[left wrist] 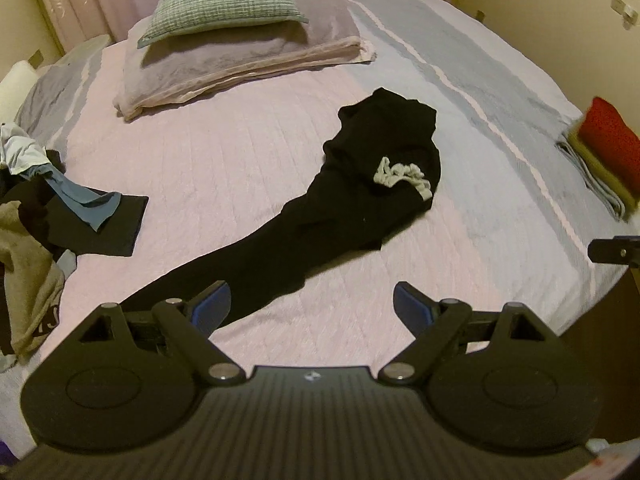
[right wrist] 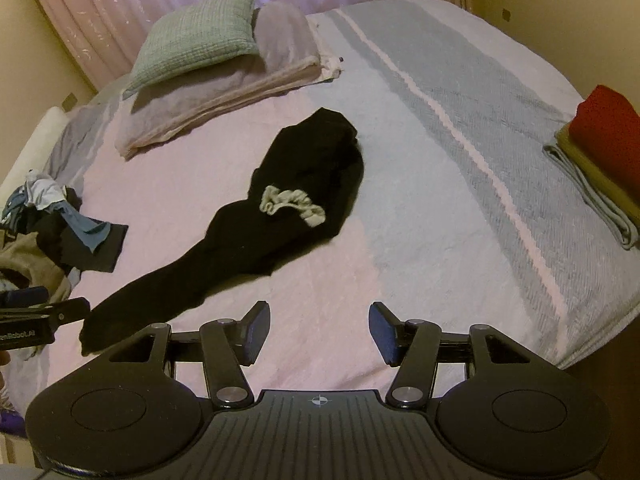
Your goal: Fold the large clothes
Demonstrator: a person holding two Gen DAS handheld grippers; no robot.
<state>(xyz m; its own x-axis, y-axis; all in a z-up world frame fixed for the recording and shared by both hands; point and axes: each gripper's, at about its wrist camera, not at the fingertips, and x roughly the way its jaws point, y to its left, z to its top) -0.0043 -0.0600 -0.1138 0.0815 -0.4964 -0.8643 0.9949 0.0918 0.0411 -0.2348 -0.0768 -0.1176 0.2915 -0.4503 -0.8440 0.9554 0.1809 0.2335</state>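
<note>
The left tongs (left wrist: pixel 310 306) stood wide apart with nothing between the pads, the near leg end of the black trousers (left wrist: pixel 320 204) passing just under the left pad. The right tongs (right wrist: pixel 318 330) were likewise apart and empty, over bare bed cover (right wrist: pixel 400 208).

The trousers lay stretched diagonally across the bed, legs together in a long strip, the waist bunched at the far end with a pale drawstring (crumpled) on top. Judged so, their folding was barely begun. A folded stack (right wrist: pixel 600 152) at the right edge looked done; a loose pile (left wrist: pixel 36 216) on the left remained.
</note>
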